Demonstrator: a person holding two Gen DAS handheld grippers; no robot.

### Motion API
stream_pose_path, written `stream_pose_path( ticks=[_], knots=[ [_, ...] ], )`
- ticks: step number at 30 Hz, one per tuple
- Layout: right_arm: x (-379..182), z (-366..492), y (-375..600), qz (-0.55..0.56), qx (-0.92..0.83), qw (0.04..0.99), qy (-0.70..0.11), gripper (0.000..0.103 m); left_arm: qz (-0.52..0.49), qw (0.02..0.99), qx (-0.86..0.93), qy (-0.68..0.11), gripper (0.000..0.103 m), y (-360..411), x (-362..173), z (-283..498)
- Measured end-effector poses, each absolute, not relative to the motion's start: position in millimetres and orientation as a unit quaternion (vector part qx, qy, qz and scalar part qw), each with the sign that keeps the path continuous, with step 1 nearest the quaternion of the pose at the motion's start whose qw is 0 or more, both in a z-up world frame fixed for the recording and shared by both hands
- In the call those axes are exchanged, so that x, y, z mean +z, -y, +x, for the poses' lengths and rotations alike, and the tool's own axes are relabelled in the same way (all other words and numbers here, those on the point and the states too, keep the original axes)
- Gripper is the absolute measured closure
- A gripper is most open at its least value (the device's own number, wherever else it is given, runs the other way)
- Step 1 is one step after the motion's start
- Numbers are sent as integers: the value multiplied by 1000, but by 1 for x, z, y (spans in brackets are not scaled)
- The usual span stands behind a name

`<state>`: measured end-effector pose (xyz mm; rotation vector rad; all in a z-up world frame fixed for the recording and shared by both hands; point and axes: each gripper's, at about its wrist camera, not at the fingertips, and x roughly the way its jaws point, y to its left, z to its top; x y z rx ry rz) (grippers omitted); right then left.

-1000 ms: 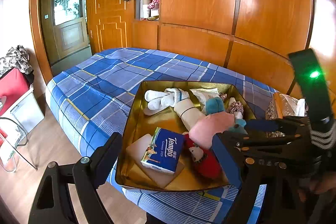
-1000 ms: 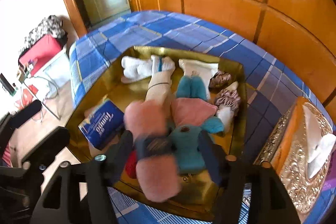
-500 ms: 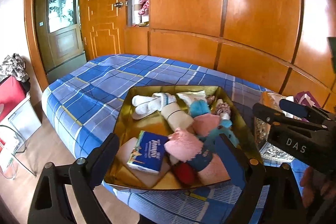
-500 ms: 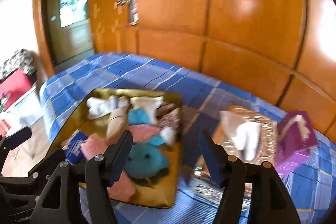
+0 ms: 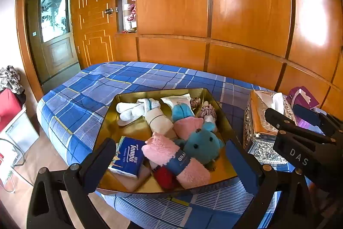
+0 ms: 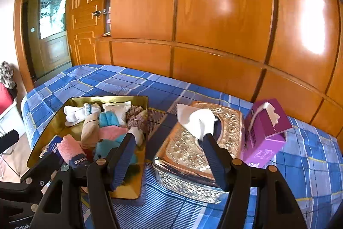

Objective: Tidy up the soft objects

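— While both tools hang over the bed, what's in the tray?

— Item one: gold tray (image 5: pixel 223 119), glossy metal, squarish with raised walls, lying on the bedspread (image 5: pixel 103 87). Contents: a fluffy pink towel roll with a navy band (image 5: pixel 171 156), a teal plush bear (image 5: pixel 202 148) touching it, a red knitted piece (image 5: pixel 164 177) under the roll, a blue Tempo tissue pack (image 5: pixel 127 157) at the near left, white socks (image 5: pixel 133 109) at the far left, a cream rolled cloth (image 5: pixel 159 121) and a frilly scrunchie (image 5: pixel 206 109) towards the far right.

— And beside it?

— Item two: silver embossed tissue box (image 6: pixel 199 153), ornate relief, a white tissue sticking up. Item three: purple card tissue box (image 6: pixel 265 136), just beside the silver one, tilted.

— The grippers?

— Left gripper (image 5: pixel 171 161): black, blue ribbed pads, jaws have just been opening and stand wide, the tray's near end between them, nothing pinched. Right gripper (image 6: pixel 169 156): jaws part-way apart, empty, over the gap between tray and silver box.

— The room?

— Blue plaid cotton spread; lacquered orange wood panelling (image 6: pixel 214 14); a panelled door (image 5: pixel 94 14) with a round knob; a frosted-glass door (image 5: pixel 54 12) beyond.
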<state>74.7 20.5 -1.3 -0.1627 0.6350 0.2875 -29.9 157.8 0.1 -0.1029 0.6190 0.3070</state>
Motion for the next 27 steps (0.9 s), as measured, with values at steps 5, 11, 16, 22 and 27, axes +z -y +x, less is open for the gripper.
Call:
stream_pose_path(
  ticks=[5,11,16,22,27],
  knots=[
    [-2,75,-10,-67,128,938,-315,37,-47,939,152,-306,0,-153,-2,-27],
    [-3,74,-8,-63,129,937,-317,37,-42,937,161,-309,0,-148,-2,-27],
    [-4,74,-7,-62,132,936,-320,37,-42,937,161,-309,0,-147,-2,-27],
    [-4,73,-7,-62,133,936,-319,37,-43,936,162,-309,0,-147,-2,-27],
    [-4,73,-6,-61,133,936,-320,37,-42,936,162,-309,0,-147,-2,-28]
  ],
)
